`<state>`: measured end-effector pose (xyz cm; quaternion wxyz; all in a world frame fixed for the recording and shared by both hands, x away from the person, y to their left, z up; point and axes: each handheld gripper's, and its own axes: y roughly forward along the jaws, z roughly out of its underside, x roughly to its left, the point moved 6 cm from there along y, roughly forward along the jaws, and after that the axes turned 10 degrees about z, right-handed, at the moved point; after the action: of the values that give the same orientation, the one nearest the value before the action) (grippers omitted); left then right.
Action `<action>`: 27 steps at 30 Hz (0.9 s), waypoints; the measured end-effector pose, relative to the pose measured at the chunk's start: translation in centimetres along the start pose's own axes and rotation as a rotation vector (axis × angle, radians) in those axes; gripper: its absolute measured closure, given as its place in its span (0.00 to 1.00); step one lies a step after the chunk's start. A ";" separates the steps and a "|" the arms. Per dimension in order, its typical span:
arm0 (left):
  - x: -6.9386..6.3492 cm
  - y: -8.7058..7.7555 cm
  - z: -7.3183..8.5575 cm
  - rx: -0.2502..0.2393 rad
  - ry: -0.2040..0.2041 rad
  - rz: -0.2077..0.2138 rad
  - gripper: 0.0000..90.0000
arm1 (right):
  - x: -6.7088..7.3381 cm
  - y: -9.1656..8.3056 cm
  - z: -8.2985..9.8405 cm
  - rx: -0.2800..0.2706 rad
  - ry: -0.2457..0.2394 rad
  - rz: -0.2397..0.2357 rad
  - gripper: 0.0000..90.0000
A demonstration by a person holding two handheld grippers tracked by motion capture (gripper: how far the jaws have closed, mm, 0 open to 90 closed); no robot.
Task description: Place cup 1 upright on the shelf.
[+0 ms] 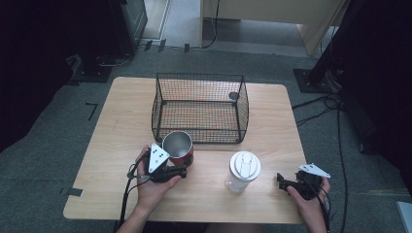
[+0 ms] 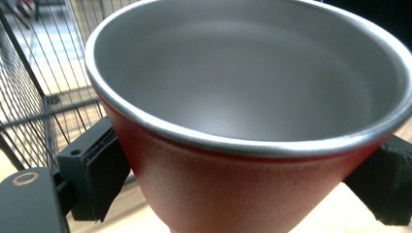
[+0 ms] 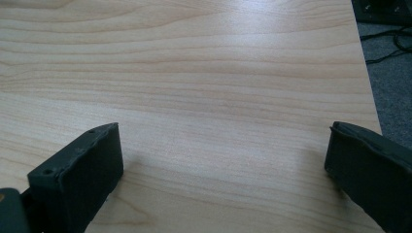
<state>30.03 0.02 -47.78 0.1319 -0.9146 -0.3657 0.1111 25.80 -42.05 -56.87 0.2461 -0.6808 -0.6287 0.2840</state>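
Light wooden desk (image 1: 116, 131) on grey carpet. Toward the far edge, near the middle, a black wire basket (image 1: 199, 108), open-topped, with a small dark round piece at its far right corner. Just in front of the basket's near left corner, a red cup (image 1: 179, 148) with a steel inside, upright, clamped between the jaws of the left gripper (image 1: 176, 171), pads pressed to both sides of the red wall. Near the desk's front edge, right of centre, a clear tumbler (image 1: 243, 172) with a white lid, standing free. At the front right corner, the right gripper (image 3: 223, 170), jaws spread wide over bare wood, holding nothing.
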 end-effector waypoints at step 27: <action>0.5 -0.4 -7.5 -0.261 0.121 -0.071 0.09 | 0.0 0.0 0.0 0.000 0.007 -0.001 0.00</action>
<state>32.32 -0.56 -40.64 0.0376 -0.9156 -0.4003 0.0024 25.79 -42.04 -56.85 0.2484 -0.6815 -0.6283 0.2812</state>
